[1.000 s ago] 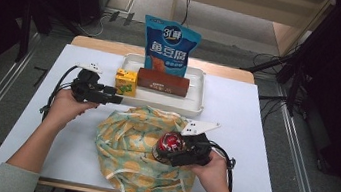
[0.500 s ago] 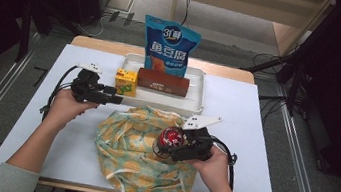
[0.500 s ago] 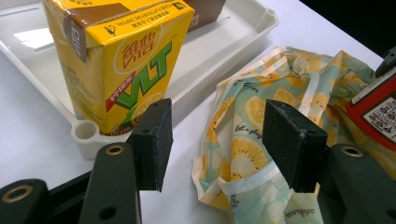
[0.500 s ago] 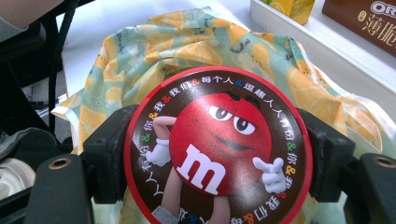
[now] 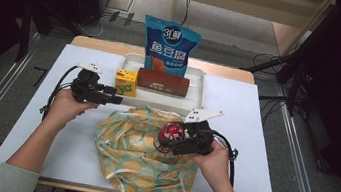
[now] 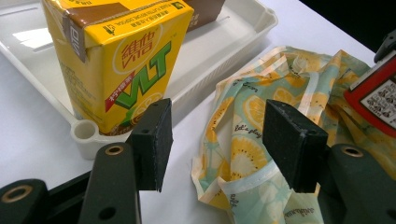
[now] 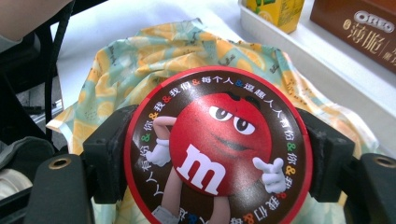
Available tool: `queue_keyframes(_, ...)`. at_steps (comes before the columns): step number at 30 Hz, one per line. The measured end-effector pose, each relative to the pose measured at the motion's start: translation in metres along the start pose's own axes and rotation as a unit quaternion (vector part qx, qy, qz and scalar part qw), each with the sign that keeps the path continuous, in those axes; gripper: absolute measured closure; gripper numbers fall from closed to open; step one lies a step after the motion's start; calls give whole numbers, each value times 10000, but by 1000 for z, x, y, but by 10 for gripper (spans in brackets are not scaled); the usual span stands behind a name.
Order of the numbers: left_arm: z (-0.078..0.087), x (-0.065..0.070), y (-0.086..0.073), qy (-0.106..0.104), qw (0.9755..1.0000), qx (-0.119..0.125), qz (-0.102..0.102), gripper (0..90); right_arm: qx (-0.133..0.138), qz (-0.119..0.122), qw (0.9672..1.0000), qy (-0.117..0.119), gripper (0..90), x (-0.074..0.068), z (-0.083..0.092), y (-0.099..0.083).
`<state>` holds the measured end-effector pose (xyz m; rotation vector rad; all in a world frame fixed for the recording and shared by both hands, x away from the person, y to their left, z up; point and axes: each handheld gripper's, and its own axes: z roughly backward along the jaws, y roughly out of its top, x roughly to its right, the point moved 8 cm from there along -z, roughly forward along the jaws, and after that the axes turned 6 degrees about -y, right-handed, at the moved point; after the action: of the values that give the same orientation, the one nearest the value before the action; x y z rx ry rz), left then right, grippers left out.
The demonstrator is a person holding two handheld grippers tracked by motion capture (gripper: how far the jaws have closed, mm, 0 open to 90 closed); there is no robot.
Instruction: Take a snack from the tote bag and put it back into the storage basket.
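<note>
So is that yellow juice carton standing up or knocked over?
Standing up. The juice carton sits upright in a corner of the white tray, folded top uppermost, next to the brown biscuit box.

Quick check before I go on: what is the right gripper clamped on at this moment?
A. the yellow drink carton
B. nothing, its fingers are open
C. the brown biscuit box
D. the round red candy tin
D: in the right gripper view the right gripper has its fingers pressed against both sides of the round red candy tin, above the lemon-print cloth bag.
</note>
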<state>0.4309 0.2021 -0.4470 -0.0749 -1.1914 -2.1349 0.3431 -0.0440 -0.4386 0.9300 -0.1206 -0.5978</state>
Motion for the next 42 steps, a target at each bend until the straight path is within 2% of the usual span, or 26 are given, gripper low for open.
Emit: queue_keyframes(42, 2, 0, 1, -43, 10000, 36, -25, 432, 128, -147, 9996, -212, 248, 33, 4, 42)
